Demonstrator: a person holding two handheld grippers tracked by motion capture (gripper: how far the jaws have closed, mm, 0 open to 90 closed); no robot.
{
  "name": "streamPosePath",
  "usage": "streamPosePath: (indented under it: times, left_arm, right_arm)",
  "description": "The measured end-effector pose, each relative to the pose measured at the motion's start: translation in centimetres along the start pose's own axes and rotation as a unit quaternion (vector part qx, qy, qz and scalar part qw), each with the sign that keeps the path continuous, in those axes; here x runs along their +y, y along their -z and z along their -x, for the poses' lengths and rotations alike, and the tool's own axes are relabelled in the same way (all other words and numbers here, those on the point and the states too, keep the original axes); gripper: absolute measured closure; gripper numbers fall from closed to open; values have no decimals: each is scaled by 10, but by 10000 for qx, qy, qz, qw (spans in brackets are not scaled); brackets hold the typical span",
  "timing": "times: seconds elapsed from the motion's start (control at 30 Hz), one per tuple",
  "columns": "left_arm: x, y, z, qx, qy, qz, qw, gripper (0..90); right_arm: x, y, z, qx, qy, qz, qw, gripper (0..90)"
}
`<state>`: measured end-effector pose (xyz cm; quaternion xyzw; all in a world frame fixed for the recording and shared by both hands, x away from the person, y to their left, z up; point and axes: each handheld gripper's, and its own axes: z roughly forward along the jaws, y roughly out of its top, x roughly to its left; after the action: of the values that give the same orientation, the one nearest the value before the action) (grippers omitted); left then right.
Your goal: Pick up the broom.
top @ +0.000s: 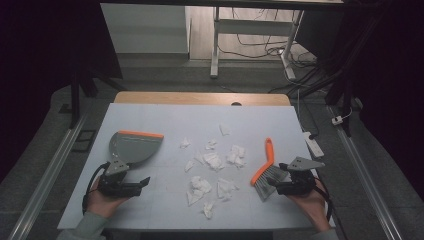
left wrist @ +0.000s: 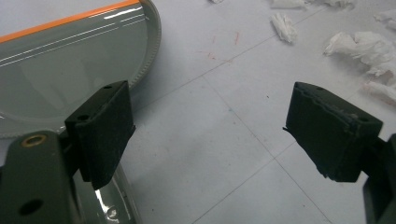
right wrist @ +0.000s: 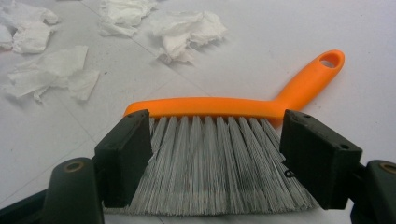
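Left gripper (top: 131, 186): jaws wide apart, holding nothing, over bare table just beside the dustpan.
Right gripper (right wrist: 215, 154): jaws apart, one at each end of the brush's grey bristles; contact cannot be confirmed.
Brush (top: 265, 166): lying flat at the table's right, orange handle pointing away from the person.
Dustpan (top: 131, 147): grey with orange lip, at left.
Paper scraps (top: 214, 161): white, scattered mid-table (top: 165, 112), between dustpan and brush.

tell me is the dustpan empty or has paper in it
Empty. The dustpan shows bare grey inside, and the paper scraps lie on the table beside it.
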<state>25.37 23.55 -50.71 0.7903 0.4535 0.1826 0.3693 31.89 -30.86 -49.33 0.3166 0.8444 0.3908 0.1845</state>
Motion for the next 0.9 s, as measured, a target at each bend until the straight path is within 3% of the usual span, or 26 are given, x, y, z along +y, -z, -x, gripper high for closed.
streamPosePath:
  times: [0.7,0.9]
  left_arm:
    - [1,-4,0,73,-107,30,9999,162]
    - [3,-7,-1,47,-89,36,9999,163]
  right_arm:
    - [2,1,-3,-78,70,-56,9999,272]
    - [9,-3,-7,-83,181,-200,9996,278]
